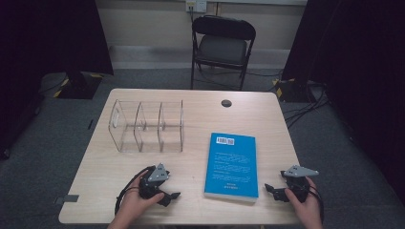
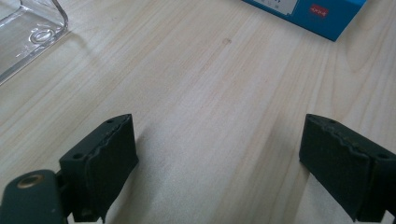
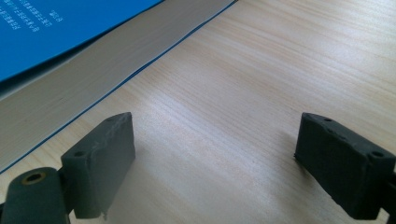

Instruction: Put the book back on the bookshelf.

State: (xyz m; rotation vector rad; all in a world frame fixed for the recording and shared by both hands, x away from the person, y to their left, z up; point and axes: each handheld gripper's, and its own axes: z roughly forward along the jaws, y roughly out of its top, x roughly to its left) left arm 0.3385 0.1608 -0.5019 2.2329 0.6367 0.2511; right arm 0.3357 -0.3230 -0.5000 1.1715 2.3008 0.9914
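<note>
Grippers rest low over the near edge of a pale wooden table (image 1: 191, 114), one in each of the person's hands. The left gripper (image 1: 169, 195) has its jaws spread wide with nothing between them; in the left gripper view (image 2: 217, 158) only bare wood grain lies in the gap. The right gripper (image 1: 272, 190) is likewise spread wide and empty, and its own view (image 3: 215, 158) shows bare tabletop between the two black pads.

A blue paperback book (image 1: 232, 164) lies flat, back cover up with a white barcode label at its far end, between the two grippers. It sits ahead and to the right of the left gripper, where one blue corner (image 2: 322, 16) appears at the top of that gripper's view, well apart from the jaws. From the right gripper the book lies ahead and to the left, near the jaws but not touching them: its cream page edge and blue cover (image 3: 79, 60) run diagonally just beyond the left-hand pad.

A clear plastic organizer (image 1: 145, 126) with three compartments stands farther out on the table, ahead and to the left of the left gripper; one rounded transparent corner (image 2: 28, 35) shows at the upper left of that gripper's view. Beyond the table's far edge stands a black folding chair (image 1: 222, 45).
</note>
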